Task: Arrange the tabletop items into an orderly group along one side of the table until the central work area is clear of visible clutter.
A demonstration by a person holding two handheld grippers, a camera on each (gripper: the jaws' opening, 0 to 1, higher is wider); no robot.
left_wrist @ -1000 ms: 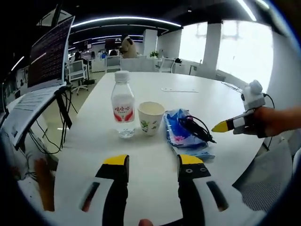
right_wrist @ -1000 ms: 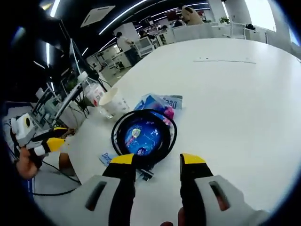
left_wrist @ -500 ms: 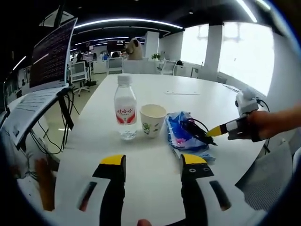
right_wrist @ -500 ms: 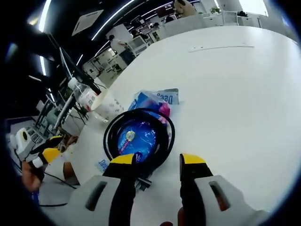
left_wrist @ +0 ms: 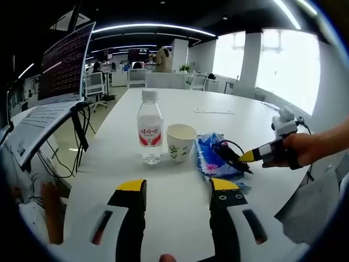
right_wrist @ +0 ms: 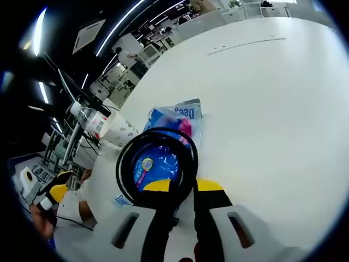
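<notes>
The white table (left_wrist: 180, 202) carries everything, its far half bare in the left gripper view apart from a flat slip of paper (left_wrist: 214, 111) near 12 o'clock. Grouped just ahead of the left gripper (left_wrist: 179, 186), from 11 to 1 o'clock, stand a water bottle (left_wrist: 150, 126), a paper cup (left_wrist: 181, 142) just beside it, and a blue tissue pack (left_wrist: 215, 161) lying flat next to the cup. On the pack rests a coiled black cable (right_wrist: 156, 166), seen as a ring in the right gripper view at about 11 o'clock of the right gripper (right_wrist: 180, 186).

The left gripper's jaws stand apart over bare table, holding nothing. The right gripper's jaws are drawn close together on the near arc of the cable coil, so they look clamped on it.

The bottle is likely the heaviest item, stiff enough to take around its middle, though tippy if caught high. The cup is light and crushable, best held gently by the wall below the rim. The tissue pack is soft and slick in its wrapper, and will probably sag if lifted by one edge. The cable is light and limp; pinched at one arc, as now, the loops may droop or spring open, so a hold across several strands at once seems safest.
</notes>
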